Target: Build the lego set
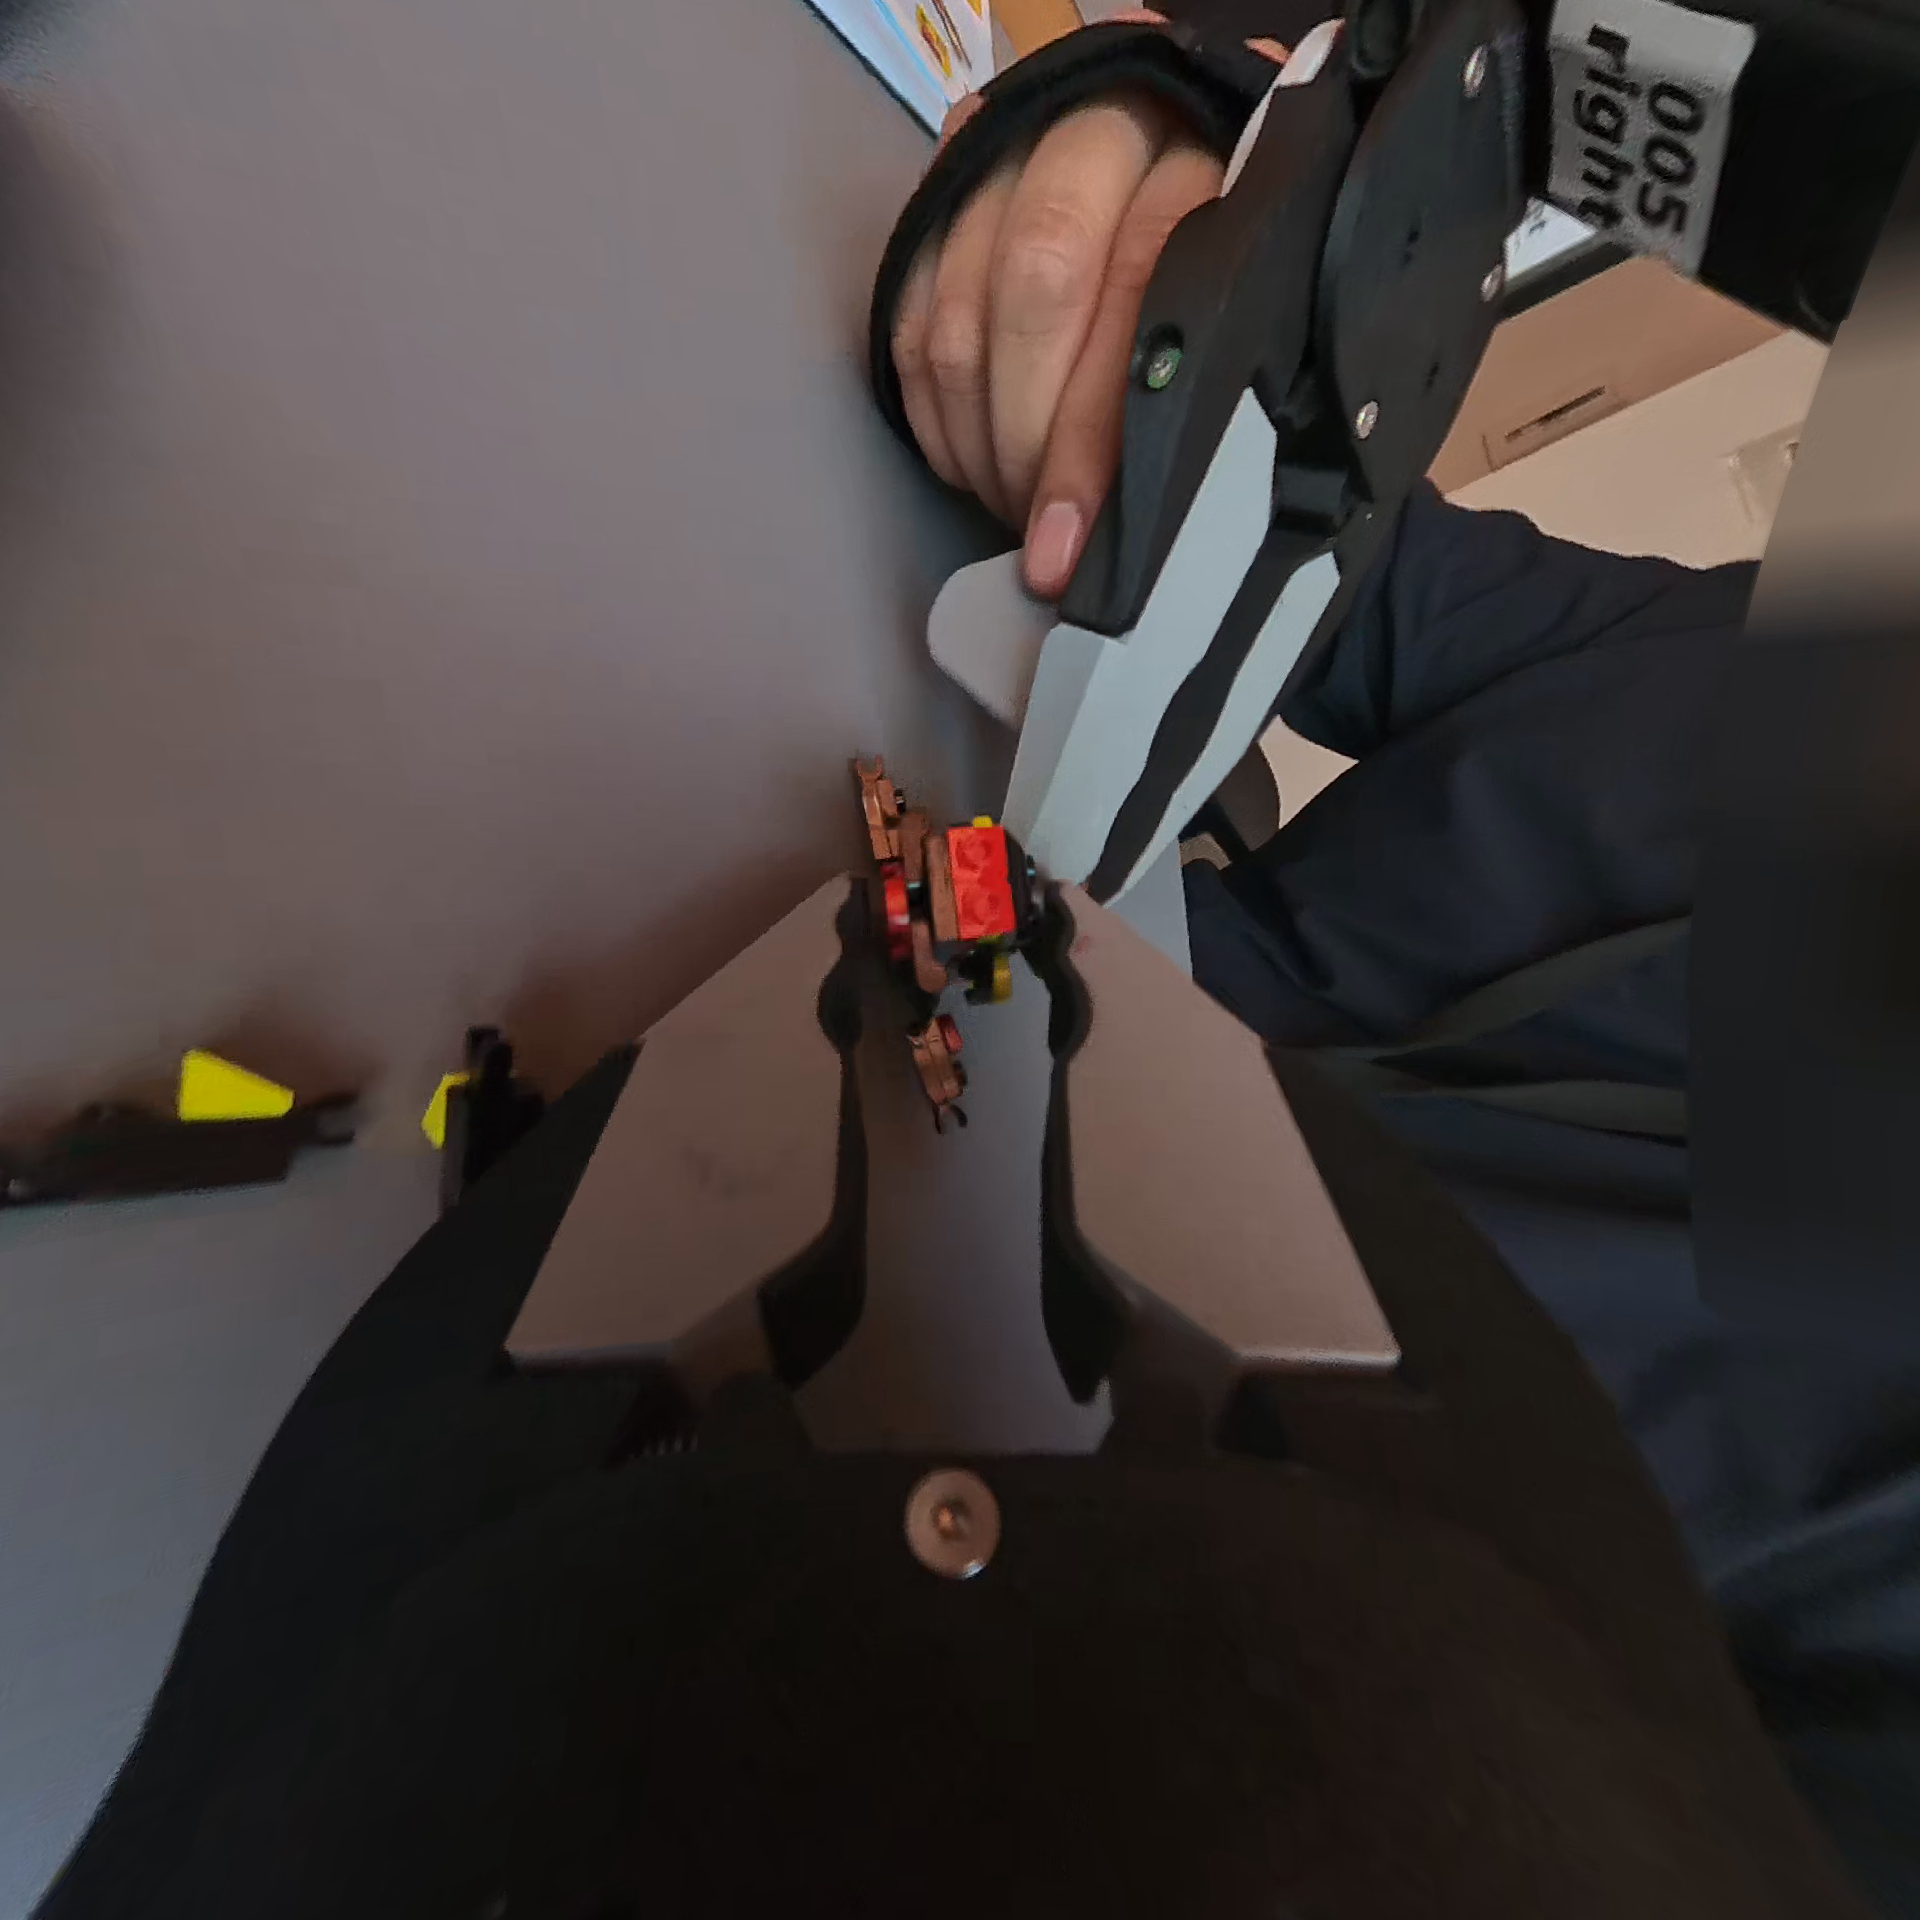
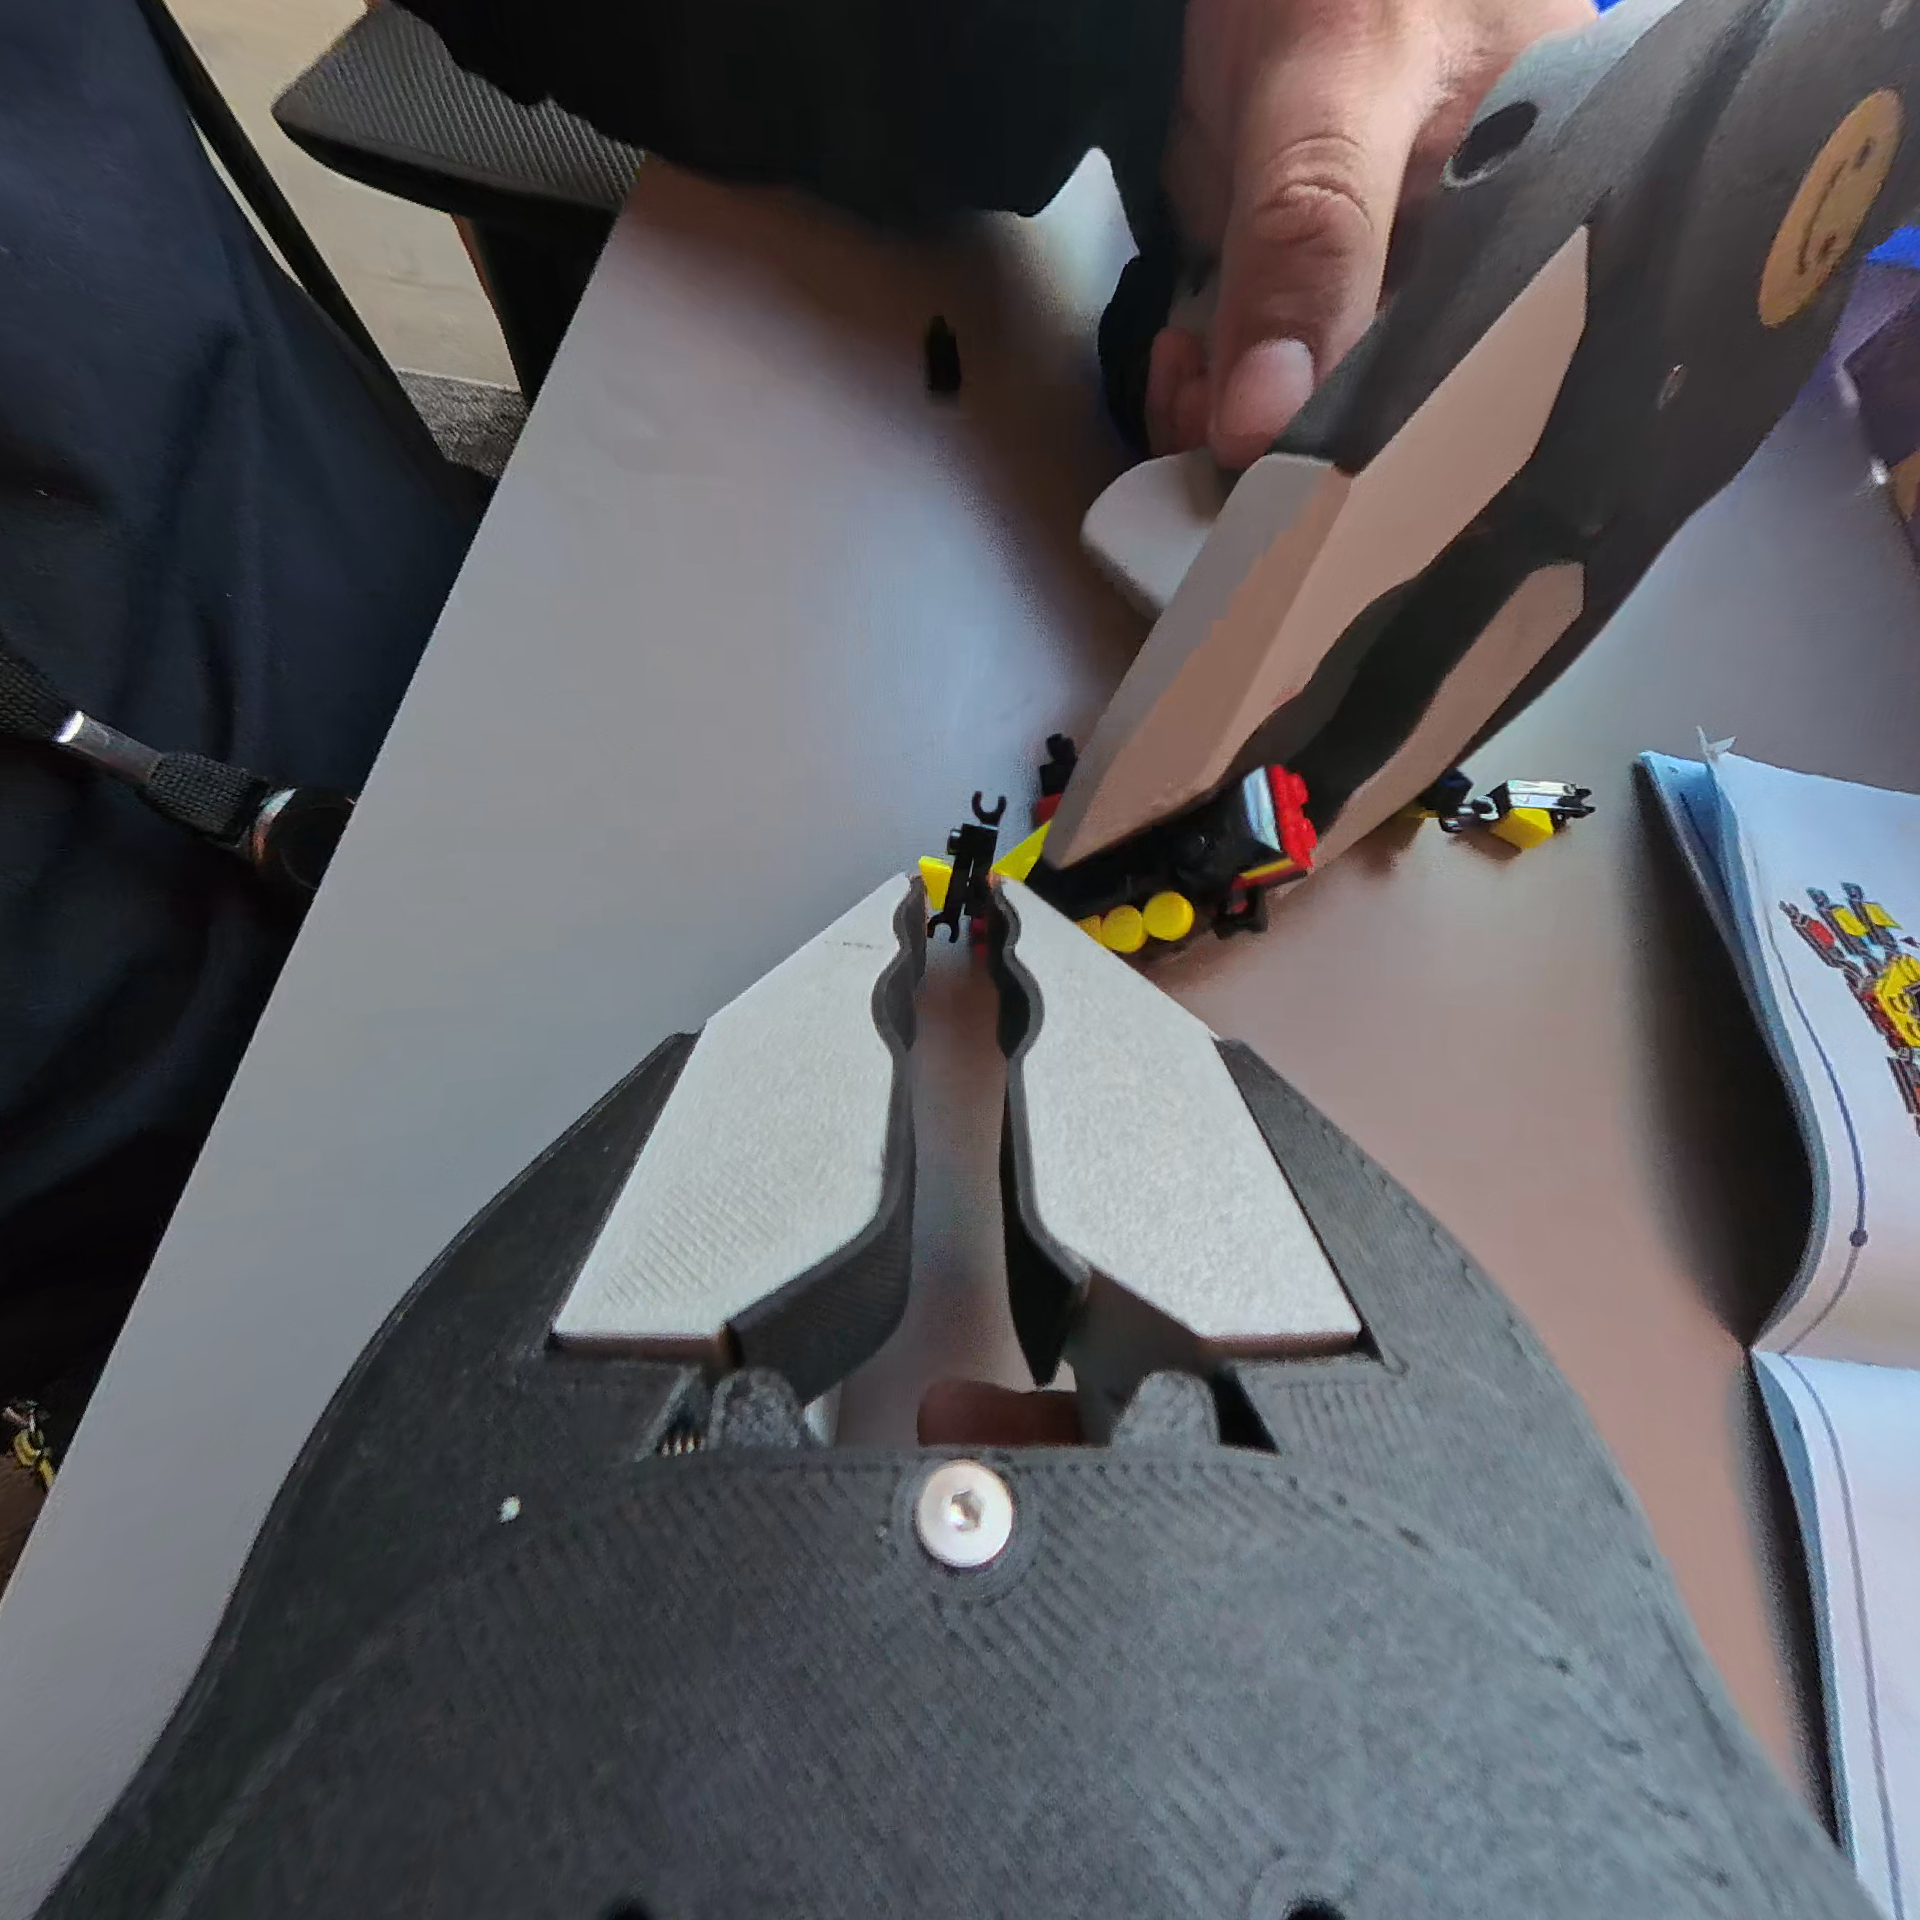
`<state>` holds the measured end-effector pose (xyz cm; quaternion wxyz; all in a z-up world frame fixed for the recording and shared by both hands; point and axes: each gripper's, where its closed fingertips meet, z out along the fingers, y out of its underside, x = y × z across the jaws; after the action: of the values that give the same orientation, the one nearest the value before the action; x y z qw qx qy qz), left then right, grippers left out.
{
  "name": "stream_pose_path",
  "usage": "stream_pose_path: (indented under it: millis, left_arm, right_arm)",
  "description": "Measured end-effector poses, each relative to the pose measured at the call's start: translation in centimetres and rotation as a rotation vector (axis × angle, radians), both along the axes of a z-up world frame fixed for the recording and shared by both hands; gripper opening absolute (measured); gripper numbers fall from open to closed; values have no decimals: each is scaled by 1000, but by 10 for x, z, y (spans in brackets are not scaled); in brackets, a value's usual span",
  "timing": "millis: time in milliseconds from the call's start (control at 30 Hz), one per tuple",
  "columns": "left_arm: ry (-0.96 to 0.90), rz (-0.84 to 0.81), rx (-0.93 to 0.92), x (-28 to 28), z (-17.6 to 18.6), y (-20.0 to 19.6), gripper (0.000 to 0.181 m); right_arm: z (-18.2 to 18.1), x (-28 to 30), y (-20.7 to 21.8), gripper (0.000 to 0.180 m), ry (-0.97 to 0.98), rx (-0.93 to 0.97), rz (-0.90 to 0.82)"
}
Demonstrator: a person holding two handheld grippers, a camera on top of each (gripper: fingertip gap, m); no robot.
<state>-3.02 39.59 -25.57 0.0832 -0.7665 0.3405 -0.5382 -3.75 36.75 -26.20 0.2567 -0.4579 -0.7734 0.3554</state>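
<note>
My left gripper (image 1: 951, 896) is shut on a small lego model (image 1: 977, 883) of red, black and brownish parts and holds it just above the grey table (image 1: 416, 520). In the right wrist view the model (image 2: 1148, 920) shows black and red with yellow round studs, held by the left gripper (image 2: 1195, 847), which comes in from the upper right. My right gripper (image 2: 961, 888) is shut on a thin black clip piece (image 2: 971, 852) right beside the model's left end. The right gripper (image 1: 1049, 862) also shows in the left wrist view, its tips at the model.
Two black-and-yellow lego sub-assemblies (image 1: 234, 1091) (image 1: 468, 1101) lie on the table to the left. Another small one (image 2: 1507, 810) lies beyond the model, and a small black piece (image 2: 940, 353) sits farther back. An open instruction booklet (image 2: 1829, 1039) lies at the right. A person's dark clothing borders the table edge. The tips of both grippers are at nearly the same place.
</note>
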Motion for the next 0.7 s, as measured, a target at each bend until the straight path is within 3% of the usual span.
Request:
stream_pose_path:
  millis: [267,400,500,700]
  left_arm:
    - [19,-66,91,-4,-1,-4,26]
    - [-18,-123,179,-10,5,-7,26]
    - [-33,-100,140,-11,6,-2,26]
    - [22,-90,25,-11,-3,-3,26]
  right_arm:
    - [15,7,4,8,48,3,0]
    - [19,14,39,8,65,179,-125]
    - [18,17,47,9,67,318,-134]
    - [9,34,60,9,-28,345,-165]
